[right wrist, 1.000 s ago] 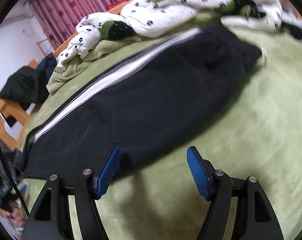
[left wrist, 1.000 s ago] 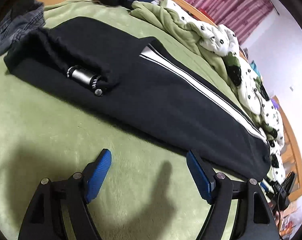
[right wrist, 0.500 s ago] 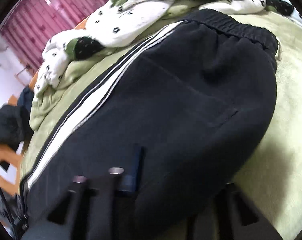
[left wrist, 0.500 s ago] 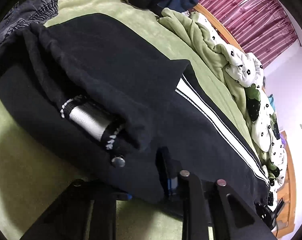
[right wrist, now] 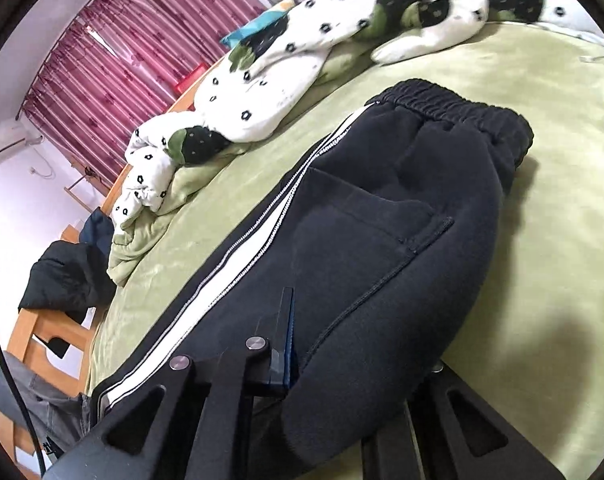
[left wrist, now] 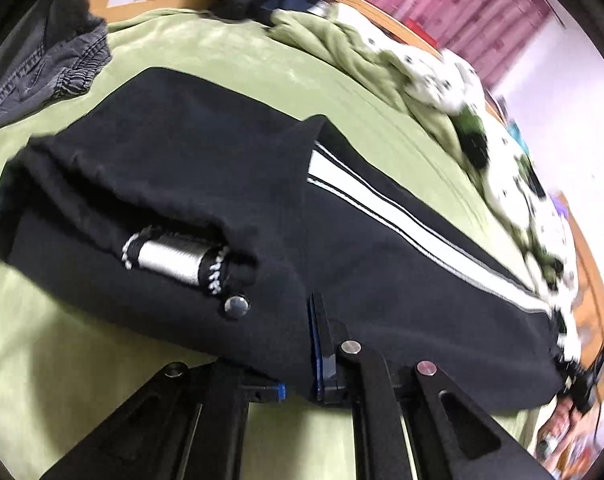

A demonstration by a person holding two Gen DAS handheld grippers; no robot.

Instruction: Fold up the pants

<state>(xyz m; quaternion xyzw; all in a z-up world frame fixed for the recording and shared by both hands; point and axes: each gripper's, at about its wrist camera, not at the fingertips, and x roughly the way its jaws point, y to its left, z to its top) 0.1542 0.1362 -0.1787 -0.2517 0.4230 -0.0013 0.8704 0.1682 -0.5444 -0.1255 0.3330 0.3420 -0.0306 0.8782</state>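
Black pants [left wrist: 205, 184] lie lengthwise on the green bed [left wrist: 237, 56], folded leg on leg, white side stripe [left wrist: 390, 212] up, waistband [right wrist: 454, 108] toward the bed's spotted-quilt side, cuff end near the grey jeans [left wrist: 41, 68]. Left tool [left wrist: 297, 364] clenched on the near edge of the pants by the cuff snap [left wrist: 236, 305]. Right tool [right wrist: 342, 360] clenched on the near edge below the pocket [right wrist: 366, 240]; its far finger is hidden under cloth.

Risks, judged:
- fleece is thick; a pinch that caught only the top layer would let the lower leg trail when lifted
- uneven lift between tools would skew the fold
- loose cuff flap may unroll
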